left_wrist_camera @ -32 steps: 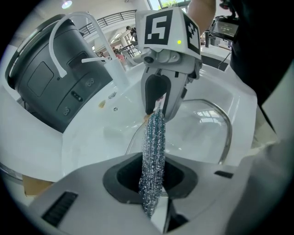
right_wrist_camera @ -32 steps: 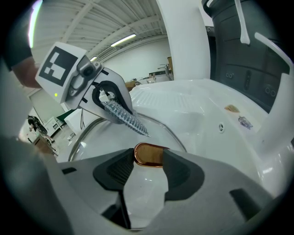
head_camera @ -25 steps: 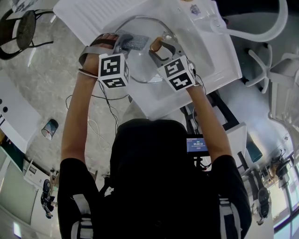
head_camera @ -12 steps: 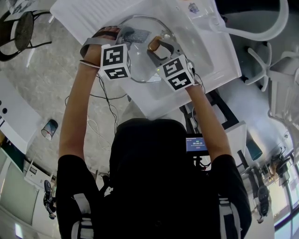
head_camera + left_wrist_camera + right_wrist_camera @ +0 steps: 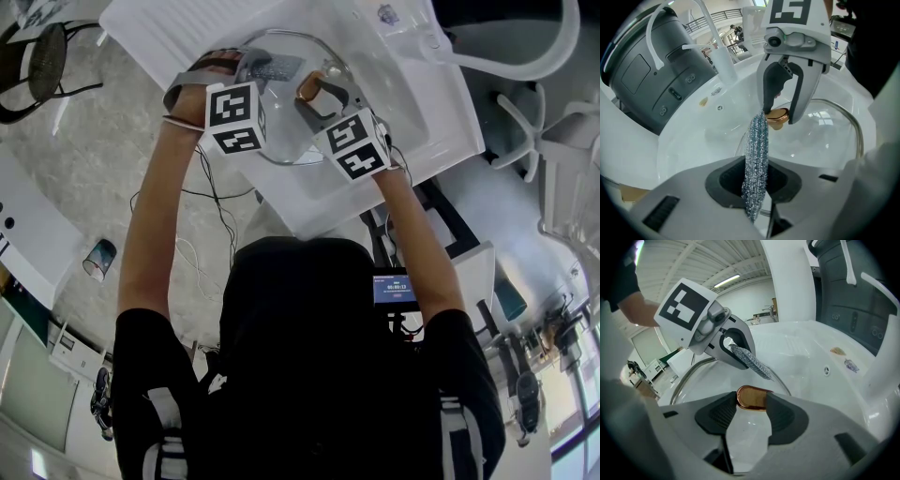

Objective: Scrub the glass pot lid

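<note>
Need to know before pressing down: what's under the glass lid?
Through the glass lid, only white sink basin shows. Whatever lies beneath the knob and right tool is covered.

The right gripper (image 5: pixel 751 402) fills the lower part of the view, its two dark ribbed pads closed on either side of a copper-coloured knob (image 5: pixel 752 397) of the glass lid (image 5: pixel 712 380). The lid lies tilted in a white sink (image 5: pixel 811 357), its metal rim curving up at the left. Just above the knob, the left gripper (image 5: pixel 740 355) reaches in from the upper left under its marker cube (image 5: pixel 686 303), a hand (image 5: pixel 640 310) behind it. It clamps a silvery mesh scrubber (image 5: pixel 757 365), which slants down towards the lid's far rim. A white tap (image 5: pixel 787 282) rises behind; a grey casing (image 5: pixel 855 291) stands at the upper right
</note>
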`<action>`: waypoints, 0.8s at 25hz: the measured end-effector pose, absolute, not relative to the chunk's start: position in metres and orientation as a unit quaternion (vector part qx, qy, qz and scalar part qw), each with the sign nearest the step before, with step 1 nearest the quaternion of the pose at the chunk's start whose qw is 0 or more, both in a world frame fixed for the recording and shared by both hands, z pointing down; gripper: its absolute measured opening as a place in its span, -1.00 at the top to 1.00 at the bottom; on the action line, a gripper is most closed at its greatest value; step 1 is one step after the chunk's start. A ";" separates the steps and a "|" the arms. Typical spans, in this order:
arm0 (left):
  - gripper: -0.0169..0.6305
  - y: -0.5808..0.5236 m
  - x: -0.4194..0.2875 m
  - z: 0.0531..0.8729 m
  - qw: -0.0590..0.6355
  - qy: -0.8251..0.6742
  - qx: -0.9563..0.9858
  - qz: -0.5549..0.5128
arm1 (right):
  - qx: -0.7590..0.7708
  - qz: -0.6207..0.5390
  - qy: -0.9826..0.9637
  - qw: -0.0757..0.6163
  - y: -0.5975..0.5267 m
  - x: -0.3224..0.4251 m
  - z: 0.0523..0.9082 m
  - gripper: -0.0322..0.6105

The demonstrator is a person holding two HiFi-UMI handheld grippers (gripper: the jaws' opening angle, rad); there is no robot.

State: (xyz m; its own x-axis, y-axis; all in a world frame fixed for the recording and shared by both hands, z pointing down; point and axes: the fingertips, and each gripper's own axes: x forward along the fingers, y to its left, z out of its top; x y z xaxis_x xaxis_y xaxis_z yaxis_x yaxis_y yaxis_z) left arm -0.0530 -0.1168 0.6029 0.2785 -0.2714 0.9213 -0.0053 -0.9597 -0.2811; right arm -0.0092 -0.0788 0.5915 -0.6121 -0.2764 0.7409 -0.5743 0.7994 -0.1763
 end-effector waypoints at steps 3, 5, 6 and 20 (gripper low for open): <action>0.73 -0.116 -0.054 0.603 0.111 0.087 -0.792 -0.594 | 0.242 0.202 -0.875 0.367 -0.079 -0.010 0.592 0.32; 0.73 -0.115 -0.054 0.603 0.109 0.087 -0.794 -0.592 | 0.241 0.202 -0.875 0.367 -0.079 -0.009 0.593 0.32; 0.73 -0.114 -0.054 0.603 0.109 0.087 -0.794 -0.592 | 0.241 0.203 -0.875 0.367 -0.079 -0.009 0.594 0.32; 0.73 -0.095 -0.063 0.592 0.110 0.100 -0.793 -0.591 | 0.242 0.202 -0.874 0.369 -0.079 -0.008 0.595 0.32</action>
